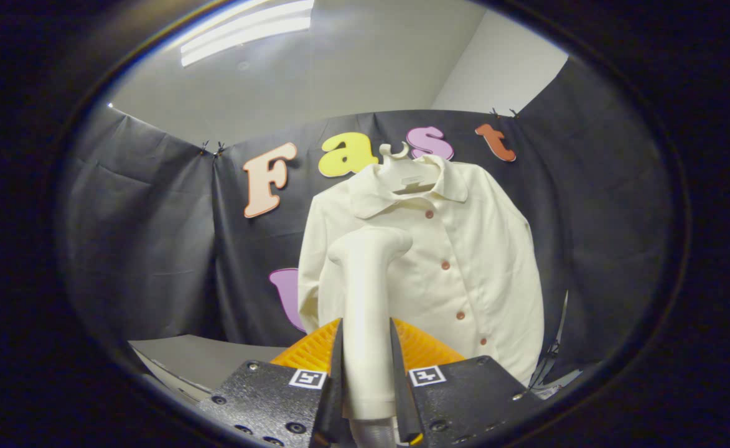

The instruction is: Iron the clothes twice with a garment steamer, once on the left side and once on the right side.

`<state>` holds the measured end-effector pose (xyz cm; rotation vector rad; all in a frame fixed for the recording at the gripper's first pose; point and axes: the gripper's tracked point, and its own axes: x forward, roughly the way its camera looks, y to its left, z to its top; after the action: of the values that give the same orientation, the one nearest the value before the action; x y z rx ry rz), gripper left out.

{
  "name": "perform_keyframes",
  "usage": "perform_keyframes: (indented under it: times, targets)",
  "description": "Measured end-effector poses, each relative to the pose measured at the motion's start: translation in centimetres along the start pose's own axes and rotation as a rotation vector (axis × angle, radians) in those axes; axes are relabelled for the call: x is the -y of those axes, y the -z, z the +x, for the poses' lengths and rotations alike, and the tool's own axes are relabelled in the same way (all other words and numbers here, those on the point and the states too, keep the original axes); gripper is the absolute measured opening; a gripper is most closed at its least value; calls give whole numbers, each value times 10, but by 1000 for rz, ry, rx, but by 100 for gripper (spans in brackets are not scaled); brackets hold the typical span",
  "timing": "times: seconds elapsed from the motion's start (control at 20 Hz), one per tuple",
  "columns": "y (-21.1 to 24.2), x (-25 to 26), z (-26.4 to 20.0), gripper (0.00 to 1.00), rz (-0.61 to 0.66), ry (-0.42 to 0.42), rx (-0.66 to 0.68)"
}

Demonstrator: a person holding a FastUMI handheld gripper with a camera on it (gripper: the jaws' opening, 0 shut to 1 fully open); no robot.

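Steamer (368,311), a pale handheld unit, stands upright between the gripper's (366,348) two fingers, which press on both sides of its handle; its head tips toward the shirt (458,261) beyond. That cream, buttoned shirt hangs on a white hanger (402,163) against the black cloth wall (153,249), with a grey tabletop (196,358) below, left of the fingers.
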<state>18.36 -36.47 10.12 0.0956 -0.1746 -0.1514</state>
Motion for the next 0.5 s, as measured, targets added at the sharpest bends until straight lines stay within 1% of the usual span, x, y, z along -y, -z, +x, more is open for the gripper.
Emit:
perform_keyframes:
  times: [0.25,0.4,0.5]
  targets:
    - [-9,2,32,34,-5,-17,49]
    - [6,4,45,34,1,-26,28]
    - [19,5,47,34,49,-44,16]
